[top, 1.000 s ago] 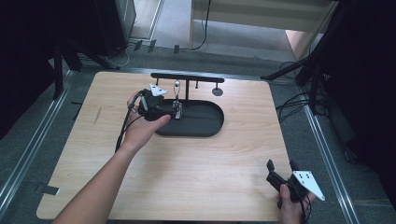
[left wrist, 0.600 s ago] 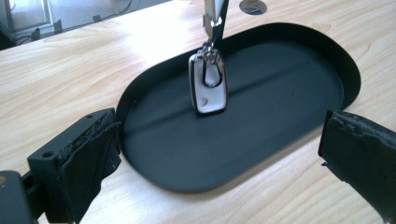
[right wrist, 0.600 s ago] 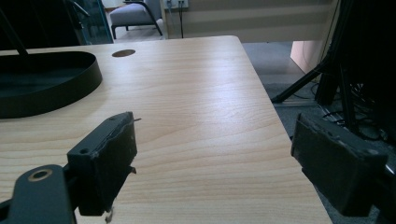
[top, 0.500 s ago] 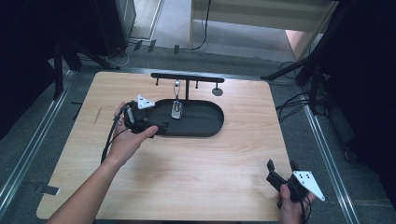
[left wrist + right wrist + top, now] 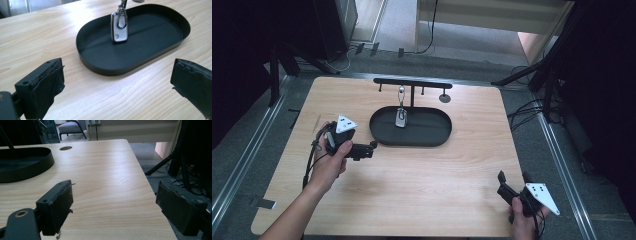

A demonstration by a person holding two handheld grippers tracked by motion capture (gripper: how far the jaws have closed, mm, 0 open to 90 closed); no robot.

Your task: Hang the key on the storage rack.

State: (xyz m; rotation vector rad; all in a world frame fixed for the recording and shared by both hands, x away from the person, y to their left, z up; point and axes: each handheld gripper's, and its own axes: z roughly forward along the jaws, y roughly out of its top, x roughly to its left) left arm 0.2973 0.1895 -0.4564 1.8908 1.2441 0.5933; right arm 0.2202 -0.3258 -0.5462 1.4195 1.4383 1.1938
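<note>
The left claw (image 5: 373, 147) sits over the left part of the light wooden counter (image 5: 422, 185), held in the person's left hand (image 5: 330, 162), its tips pointing right toward the near-left end of the tray (image 5: 432, 136) and just short of its rim. Its jaws stand wide apart with nothing between them; in the left gripper view the worn black pads (image 5: 51, 85) frame bare wood grain and the tray (image 5: 100, 65) beyond. A grey three-cornered plate rides on top of it, and a cable loops down beside the wrist.

The tray is a shallow black oval with a thin upright wall and a matte floor, its long axis running left to right across the counter. Behind it rises a black rack (image 5: 412, 82): a thin horizontal bar with short pegs on a central post. From the bar hangs a silver key fob (image 5: 401, 116) on a clip, long axis vertical, its lower end down at the tray's floor left of the middle. The left gripper view shows the key fob (image 5: 119, 26) as a rounded, glossy white and chrome slab with a small hole near its bottom, detail the high view is too small to give. A small dark round spot (image 5: 444, 97) lies on the wood just right of the rack.

The right claw (image 5: 512, 181) rests at the counter's near-right corner in the right hand (image 5: 523, 220), jaws parted and empty, well apart from the tray. The right gripper view shows the counter's rounded edge and the grey floor (image 5: 150, 157) beyond.
</note>
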